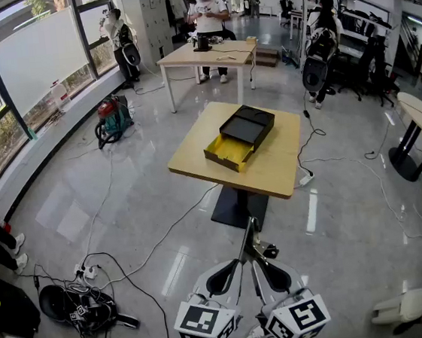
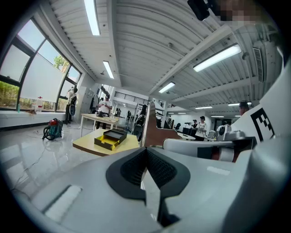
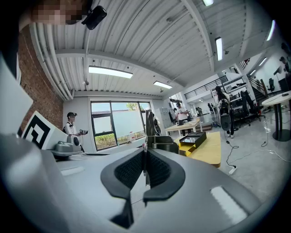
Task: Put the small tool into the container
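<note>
Table (image 1: 279, 168) well ahead, right claw (image 3: 145, 157) pinches small tool (image 1: 249, 236), left claw (image 2: 146, 152) closed.

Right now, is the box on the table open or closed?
Open: the black box has its yellow tray slid out, and the tray looks empty.

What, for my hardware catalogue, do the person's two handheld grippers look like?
They match. The left gripper and right gripper have smooth, pale grey-white shells that curve into two jaws lined with black ribbed pads. Each carries a white cube at the end nearer the person, printed with black square markers: left cube, right cube. No cables show on them.
</note>
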The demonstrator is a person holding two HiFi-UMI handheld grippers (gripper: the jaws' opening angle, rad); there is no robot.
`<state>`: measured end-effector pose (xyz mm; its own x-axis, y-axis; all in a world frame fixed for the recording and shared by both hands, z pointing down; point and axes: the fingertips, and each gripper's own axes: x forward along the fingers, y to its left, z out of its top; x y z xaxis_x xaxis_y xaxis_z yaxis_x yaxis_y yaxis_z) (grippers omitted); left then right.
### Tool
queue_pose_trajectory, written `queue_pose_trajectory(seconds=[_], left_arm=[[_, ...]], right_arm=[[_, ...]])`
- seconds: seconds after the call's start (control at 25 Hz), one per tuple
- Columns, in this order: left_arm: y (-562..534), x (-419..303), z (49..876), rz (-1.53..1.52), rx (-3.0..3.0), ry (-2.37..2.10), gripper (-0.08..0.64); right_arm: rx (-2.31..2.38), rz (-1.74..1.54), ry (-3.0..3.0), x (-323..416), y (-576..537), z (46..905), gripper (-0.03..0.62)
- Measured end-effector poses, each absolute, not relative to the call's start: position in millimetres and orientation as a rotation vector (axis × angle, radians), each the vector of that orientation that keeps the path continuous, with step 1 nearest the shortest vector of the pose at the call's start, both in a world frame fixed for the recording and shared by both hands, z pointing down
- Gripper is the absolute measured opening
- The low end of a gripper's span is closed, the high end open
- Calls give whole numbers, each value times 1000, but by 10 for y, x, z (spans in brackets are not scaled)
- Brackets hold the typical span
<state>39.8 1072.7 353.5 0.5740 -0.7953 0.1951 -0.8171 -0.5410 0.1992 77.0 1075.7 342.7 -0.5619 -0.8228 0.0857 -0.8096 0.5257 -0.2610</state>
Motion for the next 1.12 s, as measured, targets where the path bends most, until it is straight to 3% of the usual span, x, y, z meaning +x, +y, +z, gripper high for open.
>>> queue_pose_trajectory(seconds=[0.52, 1.12], left_arm=[[10824, 859, 3770, 154, 2550, -1345, 0], [10677, 2552, 3748, 229, 2551, -1386, 0]], right_arm=[[-1438, -470, 2706, 1198, 10859, 3701, 11], [-1378, -508, 2687, 2942, 10684, 3687, 9]])
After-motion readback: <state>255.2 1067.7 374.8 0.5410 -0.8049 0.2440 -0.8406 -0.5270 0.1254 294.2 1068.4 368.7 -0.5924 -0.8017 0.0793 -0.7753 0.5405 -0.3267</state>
